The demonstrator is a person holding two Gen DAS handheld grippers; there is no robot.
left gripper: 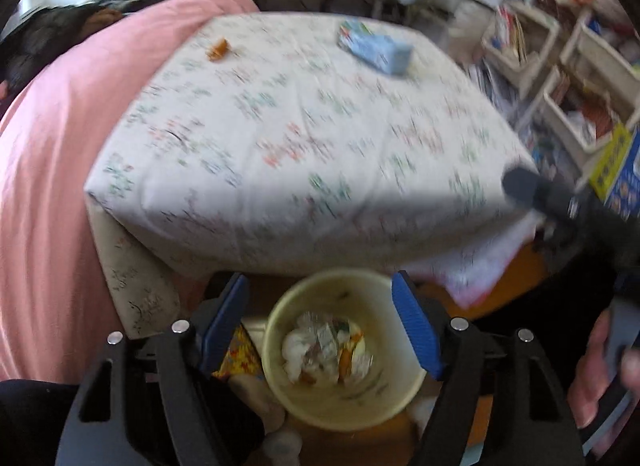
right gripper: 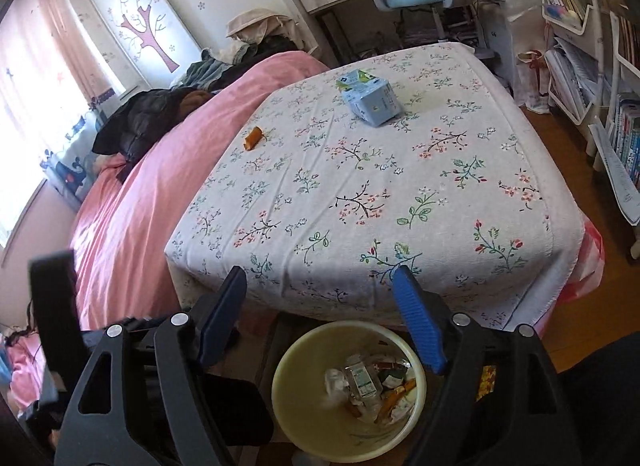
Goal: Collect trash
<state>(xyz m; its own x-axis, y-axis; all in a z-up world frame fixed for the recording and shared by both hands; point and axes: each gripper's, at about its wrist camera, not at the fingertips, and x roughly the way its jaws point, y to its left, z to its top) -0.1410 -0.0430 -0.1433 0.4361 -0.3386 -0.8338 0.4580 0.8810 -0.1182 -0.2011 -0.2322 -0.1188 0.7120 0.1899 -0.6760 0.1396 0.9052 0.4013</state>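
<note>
- Both hand-held grippers, left (left gripper: 320, 326) and right (right gripper: 320, 320), hang over the bin (right gripper: 296, 410) with fingers apart and nothing between them
- The blue box (right gripper: 370, 99) and the orange scrap (right gripper: 253, 137) lie far across the bed (right gripper: 400, 201), beyond the bin; neither hand looks clearly nearer
- Box: squashed card, long axis slanting away; scrap: small, crumpled; bin: smooth, round, cream plastic

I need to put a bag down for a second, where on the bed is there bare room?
The near half of the floral sheet is bare, from its front edge back to the blue carton and small orange piece. The pink blanket alongside is bare too, up to the dark clothes. The shelves are crowded.
</note>
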